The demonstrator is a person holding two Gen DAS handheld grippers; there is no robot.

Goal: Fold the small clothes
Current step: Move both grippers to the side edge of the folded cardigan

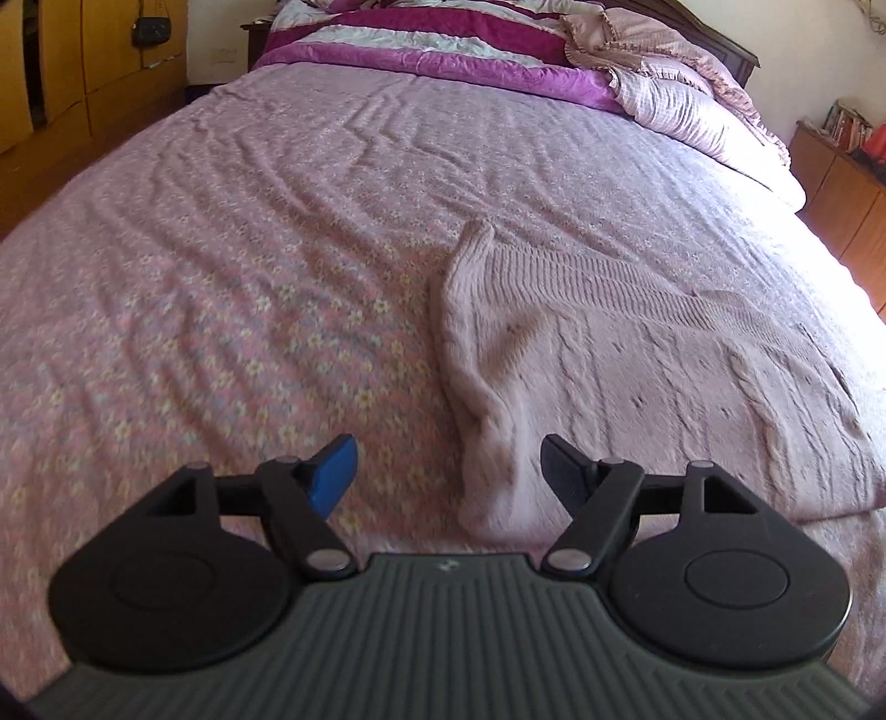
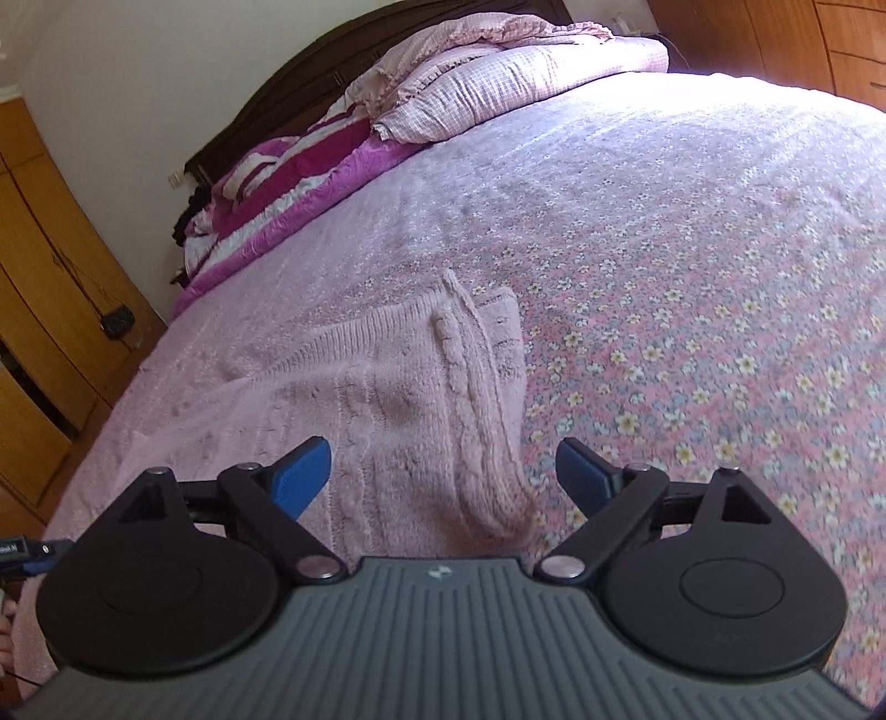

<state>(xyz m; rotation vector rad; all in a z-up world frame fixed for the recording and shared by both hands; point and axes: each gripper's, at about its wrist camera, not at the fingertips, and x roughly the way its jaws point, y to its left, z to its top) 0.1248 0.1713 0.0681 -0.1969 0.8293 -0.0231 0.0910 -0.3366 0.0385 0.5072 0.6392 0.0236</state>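
A small pale pink knitted sweater (image 1: 637,376) lies flat on the flowered bed sheet (image 1: 221,332). In the left wrist view its left sleeve (image 1: 487,443) is folded along the body and runs down between my open fingers. My left gripper (image 1: 448,471) is open and empty, just above the sleeve's cuff. In the right wrist view the sweater (image 2: 360,399) has its right sleeve (image 2: 487,421) folded over, ending between the fingers. My right gripper (image 2: 443,476) is open and empty, low over that sleeve end.
A purple and white striped quilt (image 1: 443,39) and a pink checked pillow (image 1: 681,105) lie at the head of the bed. Wooden wardrobes (image 1: 66,72) stand to one side; a low wooden cabinet (image 1: 841,171) stands on the other.
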